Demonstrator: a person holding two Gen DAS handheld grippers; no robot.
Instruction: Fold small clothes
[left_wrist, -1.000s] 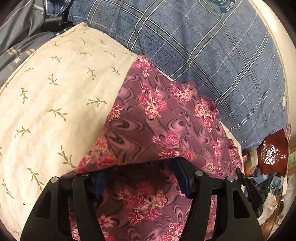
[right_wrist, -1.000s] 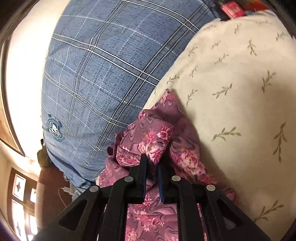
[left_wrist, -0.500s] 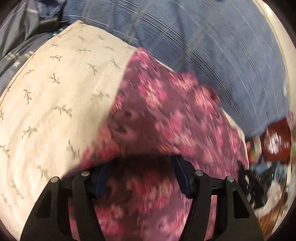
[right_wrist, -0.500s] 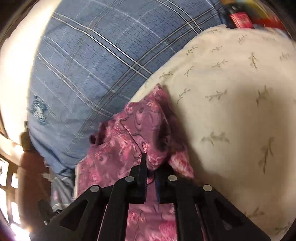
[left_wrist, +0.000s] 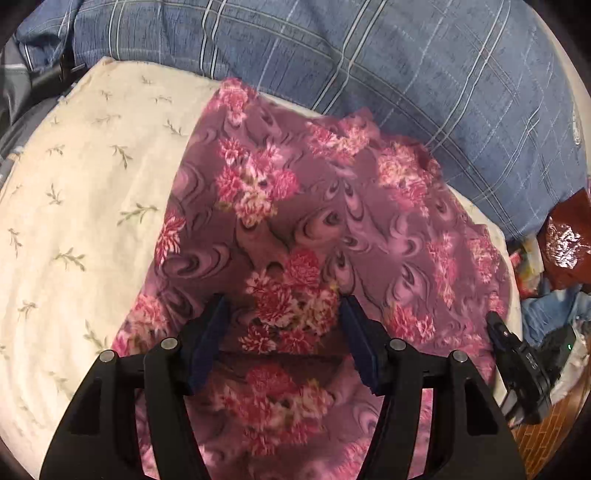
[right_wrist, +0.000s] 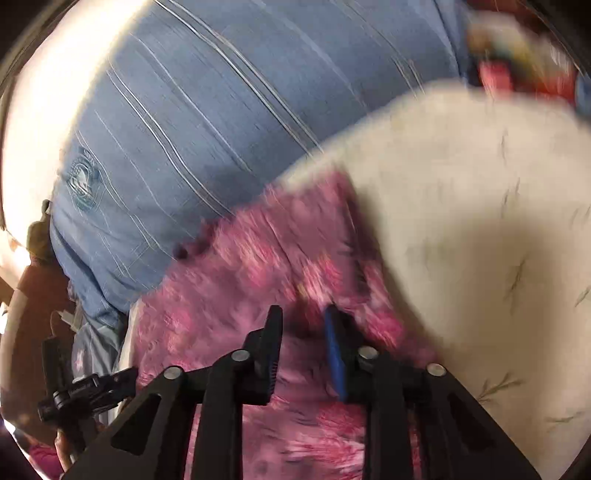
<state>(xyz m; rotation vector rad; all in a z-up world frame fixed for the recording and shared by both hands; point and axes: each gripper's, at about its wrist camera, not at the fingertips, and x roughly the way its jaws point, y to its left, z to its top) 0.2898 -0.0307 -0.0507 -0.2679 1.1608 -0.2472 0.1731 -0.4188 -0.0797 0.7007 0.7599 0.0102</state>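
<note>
The purple floral garment (left_wrist: 325, 229) lies spread on a cream pillow with a leaf print (left_wrist: 85, 206), its far edge reaching the blue plaid pillow (left_wrist: 388, 62) behind. In the left wrist view the cloth is fairly flat, with a fold line crossing just behind the fingertips, and its near part is cut off by the frame's bottom edge. The left claw (left_wrist: 283, 308) hovers low over the middle of the garment with its blue-padded fingers (left_wrist: 356, 332) spread wide; nothing sits between them but the cloth below.

The right wrist view is smeared by motion blur, so the print and the creases of the garment (right_wrist: 258, 266) are hard to make out. The right claw (right_wrist: 301, 314) points at a raised bunch of fabric near the garment's right border, beside the cream pillow (right_wrist: 480, 221). Its fingers stand a narrow gap apart, and the blur hides whether cloth is between them.

At the right edge of the left view the other claw's black body pokes in, next to a reddish foil bag (left_wrist: 565, 243) and blurred clutter.
</note>
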